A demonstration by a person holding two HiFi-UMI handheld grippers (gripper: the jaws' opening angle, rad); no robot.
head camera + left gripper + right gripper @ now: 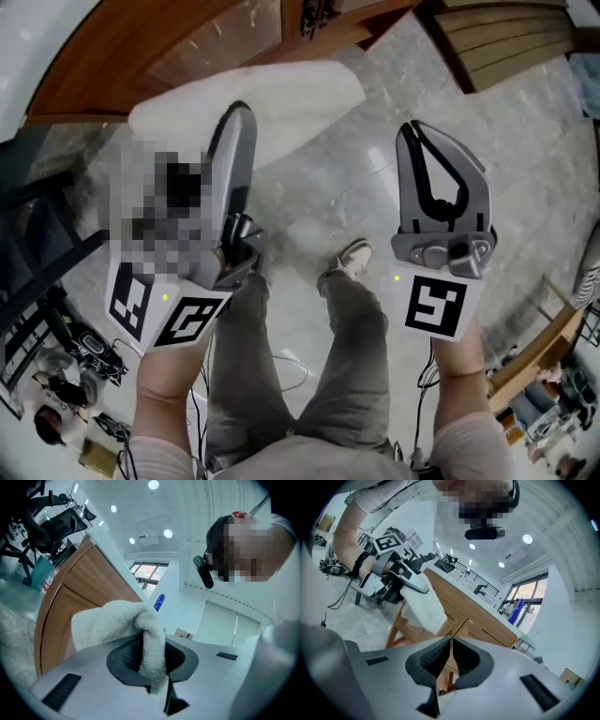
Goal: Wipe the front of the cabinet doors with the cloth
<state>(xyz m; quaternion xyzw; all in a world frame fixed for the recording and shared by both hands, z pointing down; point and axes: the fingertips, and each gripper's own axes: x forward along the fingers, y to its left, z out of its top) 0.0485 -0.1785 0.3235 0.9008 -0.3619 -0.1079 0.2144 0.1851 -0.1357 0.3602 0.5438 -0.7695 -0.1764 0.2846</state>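
Grey marbled floor (375,187); wood cabinet doors (141,47) under a white counter (111,555). Count: one white cloth (281,103), two tongs. Left tongs (241,111) clenched on a fold of the cloth, which spreads just beside the doors; contact not discernible. Right tongs (411,127) pressed together, empty, over the floor.

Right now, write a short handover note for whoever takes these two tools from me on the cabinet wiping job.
Left tool: shut on the white cloth.
Right tool: shut, nothing in it.
Cabinet doors: wooden, just ahead of the left tool. I cannot tell whether the cloth touches them.
Done: cloth is in the tool.
Left: wipe the door fronts.
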